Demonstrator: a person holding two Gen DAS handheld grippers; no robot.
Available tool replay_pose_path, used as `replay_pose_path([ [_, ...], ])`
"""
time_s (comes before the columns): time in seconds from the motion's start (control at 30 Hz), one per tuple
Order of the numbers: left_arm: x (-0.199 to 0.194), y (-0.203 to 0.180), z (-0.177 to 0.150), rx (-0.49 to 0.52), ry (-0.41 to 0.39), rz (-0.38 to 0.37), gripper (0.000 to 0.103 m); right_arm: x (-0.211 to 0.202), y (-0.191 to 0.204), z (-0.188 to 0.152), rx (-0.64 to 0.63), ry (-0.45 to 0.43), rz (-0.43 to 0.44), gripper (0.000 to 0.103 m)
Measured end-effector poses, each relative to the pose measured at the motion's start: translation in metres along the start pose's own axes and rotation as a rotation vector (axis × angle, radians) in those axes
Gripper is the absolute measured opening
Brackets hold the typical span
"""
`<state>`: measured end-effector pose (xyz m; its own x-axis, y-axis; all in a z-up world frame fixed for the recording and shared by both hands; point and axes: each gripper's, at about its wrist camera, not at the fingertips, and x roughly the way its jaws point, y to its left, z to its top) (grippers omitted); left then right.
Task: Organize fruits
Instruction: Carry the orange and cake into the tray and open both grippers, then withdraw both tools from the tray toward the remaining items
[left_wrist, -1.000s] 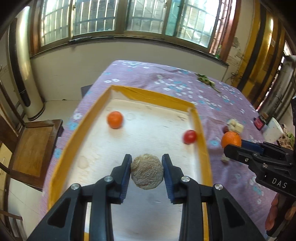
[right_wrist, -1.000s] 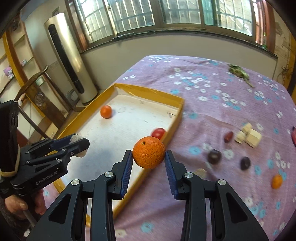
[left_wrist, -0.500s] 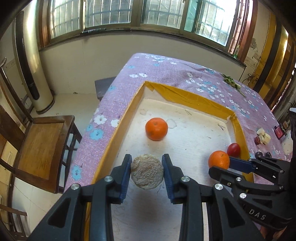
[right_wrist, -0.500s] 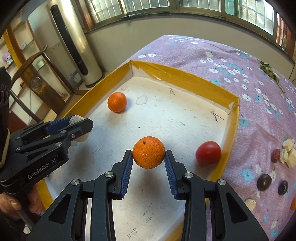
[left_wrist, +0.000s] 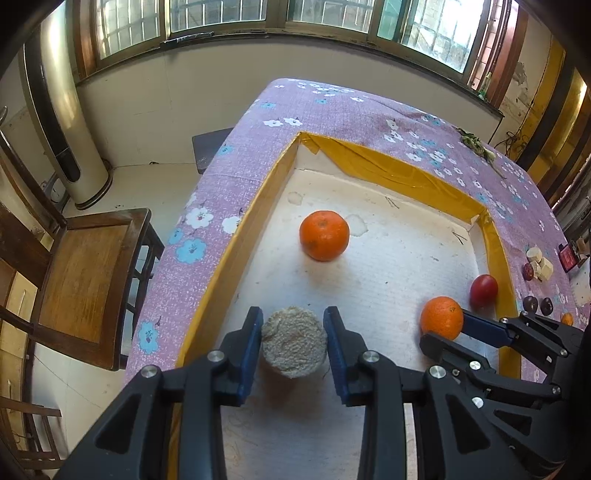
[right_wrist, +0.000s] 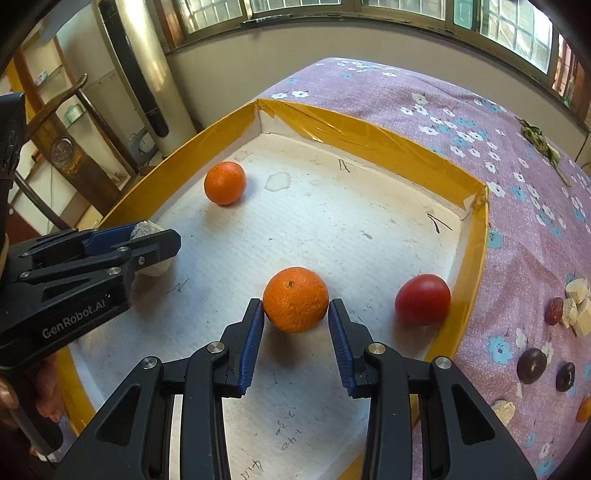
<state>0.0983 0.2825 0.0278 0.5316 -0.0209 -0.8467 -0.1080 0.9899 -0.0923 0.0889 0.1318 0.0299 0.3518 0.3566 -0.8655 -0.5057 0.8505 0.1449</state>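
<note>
— Bright daylight from the windows (left_wrist: 229, 22), blown out at the panes; glare on the tray's yellow rim (right_wrist: 369, 133).

— Soft shadows under the loose orange (left_wrist: 324, 240) below those windows. Strong fisheye bending, dark corners. Sharp centre, mild softness toward edges.

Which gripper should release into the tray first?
Right, probably. The right gripper holds its orange low over bare tray floor, between the tomato and the left gripper. The left's beige fruit sits close to the yellow rim.
</note>
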Motion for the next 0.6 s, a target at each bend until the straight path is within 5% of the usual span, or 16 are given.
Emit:
replay_pose_path([
  [0.47, -0.024, 0.007, -0.023, -0.059, -0.023, 0.026, 0.061, -0.047, -0.018, -0.024, 0.082, -0.068, -0.032, 0.044],
  [0.6, -0.045, -0.002, -0.035, -0.043, -0.08, 0.07, 0.078, -0.071, -0.018, -0.038, 0.087, -0.114, -0.03, 0.048],
])
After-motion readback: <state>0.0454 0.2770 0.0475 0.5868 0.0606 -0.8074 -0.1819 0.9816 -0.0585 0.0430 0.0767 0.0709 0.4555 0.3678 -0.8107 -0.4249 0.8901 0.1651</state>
